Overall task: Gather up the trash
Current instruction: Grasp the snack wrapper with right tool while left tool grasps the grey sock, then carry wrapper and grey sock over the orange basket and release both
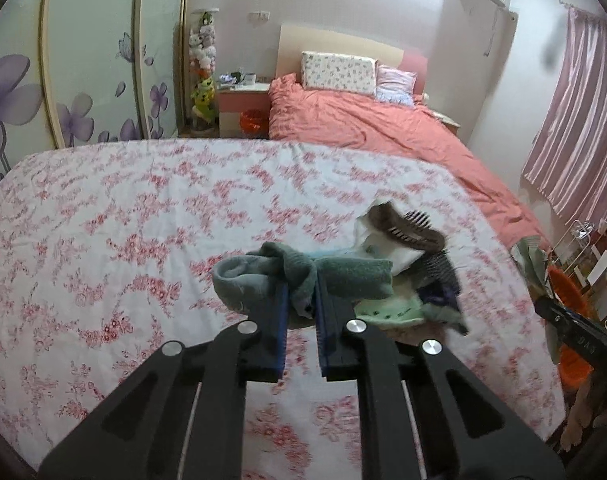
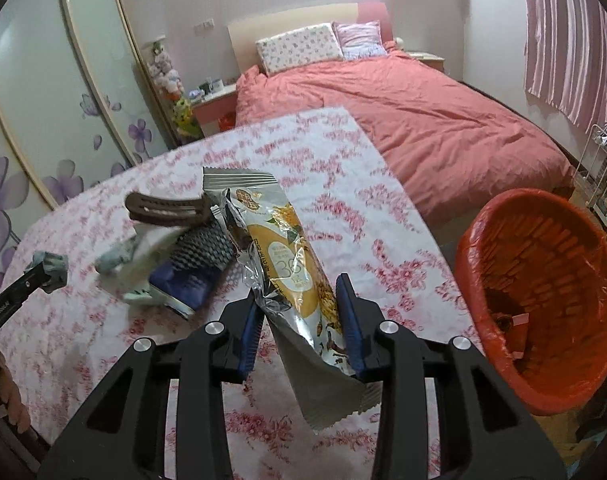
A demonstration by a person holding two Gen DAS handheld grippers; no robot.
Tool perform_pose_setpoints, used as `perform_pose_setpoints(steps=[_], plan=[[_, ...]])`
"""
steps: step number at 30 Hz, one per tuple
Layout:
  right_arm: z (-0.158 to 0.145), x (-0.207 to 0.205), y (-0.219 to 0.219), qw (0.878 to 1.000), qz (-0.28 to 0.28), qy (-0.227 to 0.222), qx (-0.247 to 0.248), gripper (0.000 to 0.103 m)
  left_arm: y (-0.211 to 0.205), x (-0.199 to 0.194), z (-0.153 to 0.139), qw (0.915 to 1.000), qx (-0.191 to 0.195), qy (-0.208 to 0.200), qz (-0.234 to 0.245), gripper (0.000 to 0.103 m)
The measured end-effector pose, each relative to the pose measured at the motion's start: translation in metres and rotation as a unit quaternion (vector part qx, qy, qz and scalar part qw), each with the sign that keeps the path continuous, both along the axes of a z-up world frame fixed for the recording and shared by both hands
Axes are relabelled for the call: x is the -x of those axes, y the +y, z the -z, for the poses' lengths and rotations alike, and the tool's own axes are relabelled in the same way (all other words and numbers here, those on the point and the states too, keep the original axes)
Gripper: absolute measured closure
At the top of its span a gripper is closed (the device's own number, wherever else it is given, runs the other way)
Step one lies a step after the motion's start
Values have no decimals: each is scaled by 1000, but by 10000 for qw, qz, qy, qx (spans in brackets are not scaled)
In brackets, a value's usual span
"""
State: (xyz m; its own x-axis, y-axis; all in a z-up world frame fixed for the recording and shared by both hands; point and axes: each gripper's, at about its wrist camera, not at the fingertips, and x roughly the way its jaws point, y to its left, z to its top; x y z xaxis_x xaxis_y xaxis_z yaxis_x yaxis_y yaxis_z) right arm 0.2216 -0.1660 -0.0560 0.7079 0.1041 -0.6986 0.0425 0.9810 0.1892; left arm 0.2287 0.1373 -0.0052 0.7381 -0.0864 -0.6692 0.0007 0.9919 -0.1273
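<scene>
A: The flowered tabletop point(image 2: 343, 152) fills most of both views, with the orange bin point(image 2: 543, 296) hanging off its right edge. Where is the trash?

B: The snack wrapper point(image 2: 291, 264) stands pinched between the pads of the right gripper point(image 2: 303, 320), clear of the cloth. The left gripper point(image 1: 301, 308) is clamped almost fully on a grey-green sock point(image 1: 299, 272), lifted off the tabletop.

A: How should the carry go?

B: The wrapper looks light and floppy, so the right hand probably should hold its squeeze and travel straight over the bin's rim before letting go. Its loose lower end could catch on the rim.

A: Anything in the way?

B: A heap near the tabletop's right edge: a dark mesh pouch point(image 2: 199, 252) and a brown hair clip point(image 2: 163, 210). They sit left of the wrapper, not between it and the bin. Whether the sock counts as trash is doubtful.
</scene>
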Motion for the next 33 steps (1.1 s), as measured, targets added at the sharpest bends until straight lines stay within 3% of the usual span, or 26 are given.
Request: perform_pose_setpoints(steps=[20,25,33], plan=[[-57,64,-55,9881,825,-1296,-51,67,-100,46,-68,9916,290,-808,967,90],[-61,76,-73,9797,1208,-1591,159,67,-133,53,-73,9863,370,-898,1331,90],[-55,85,-111,9705,1693,-1712,162,67,-199,58,-69,9751,469,-908,1967,90]])
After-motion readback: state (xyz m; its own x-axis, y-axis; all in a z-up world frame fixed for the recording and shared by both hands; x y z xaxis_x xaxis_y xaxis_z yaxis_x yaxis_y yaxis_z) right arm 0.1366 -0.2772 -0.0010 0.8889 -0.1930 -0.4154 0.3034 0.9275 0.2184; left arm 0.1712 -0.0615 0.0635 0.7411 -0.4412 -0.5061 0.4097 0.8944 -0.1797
